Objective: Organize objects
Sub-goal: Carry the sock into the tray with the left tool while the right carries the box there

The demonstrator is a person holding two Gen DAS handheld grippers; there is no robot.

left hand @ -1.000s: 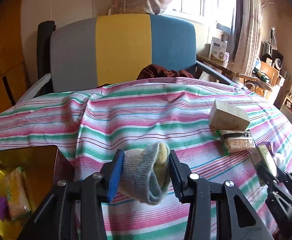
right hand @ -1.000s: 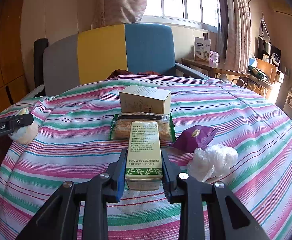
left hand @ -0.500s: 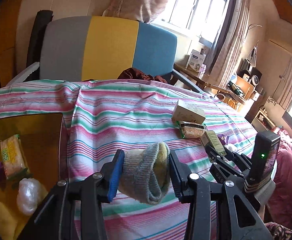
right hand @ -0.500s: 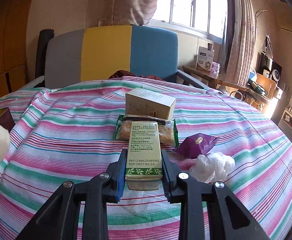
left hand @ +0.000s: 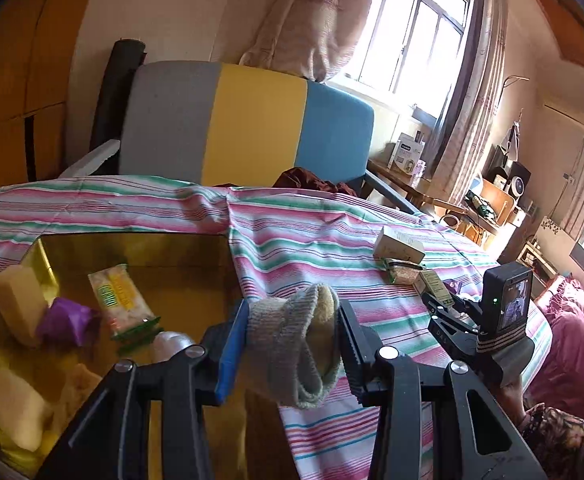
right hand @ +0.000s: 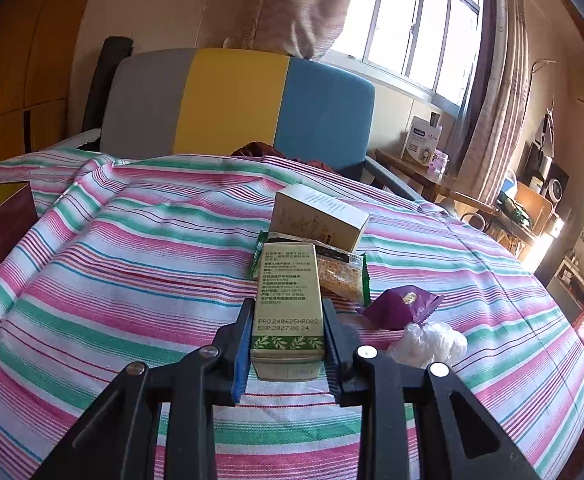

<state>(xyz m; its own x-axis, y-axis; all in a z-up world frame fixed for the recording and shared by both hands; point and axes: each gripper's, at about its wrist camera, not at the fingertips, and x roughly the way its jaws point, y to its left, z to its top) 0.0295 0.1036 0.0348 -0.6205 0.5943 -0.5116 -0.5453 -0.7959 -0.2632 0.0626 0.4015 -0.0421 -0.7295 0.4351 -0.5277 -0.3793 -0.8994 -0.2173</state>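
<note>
Grey-yellow rolled sock (left hand: 300, 344) pinched in left claw (left hand: 292, 344), open cuff drooping toward camera. Left of that claw – gold-lined box (left hand: 132, 248) holding biscuit packet (left hand: 122, 300), purple wrapper (left hand: 66, 320), yellow sponge blocks (left hand: 18, 300). Right claw (right hand: 288, 340) clamps green carton (right hand: 288, 300) just above striped bench (right hand: 132, 260), long axis pointing away – print reads "PRO:240625HRD02", "EXP:2027.06.24". Beyond it: beige box (right hand: 318, 216), snack pack (right hand: 340, 276).

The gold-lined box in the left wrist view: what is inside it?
Inside the gold-lined box: a green-edged cracker packet, a purple wrapper, a yellow block, a clear-wrapped ball and pale pieces. The left gripper and its sock hide the near right corner.
</note>
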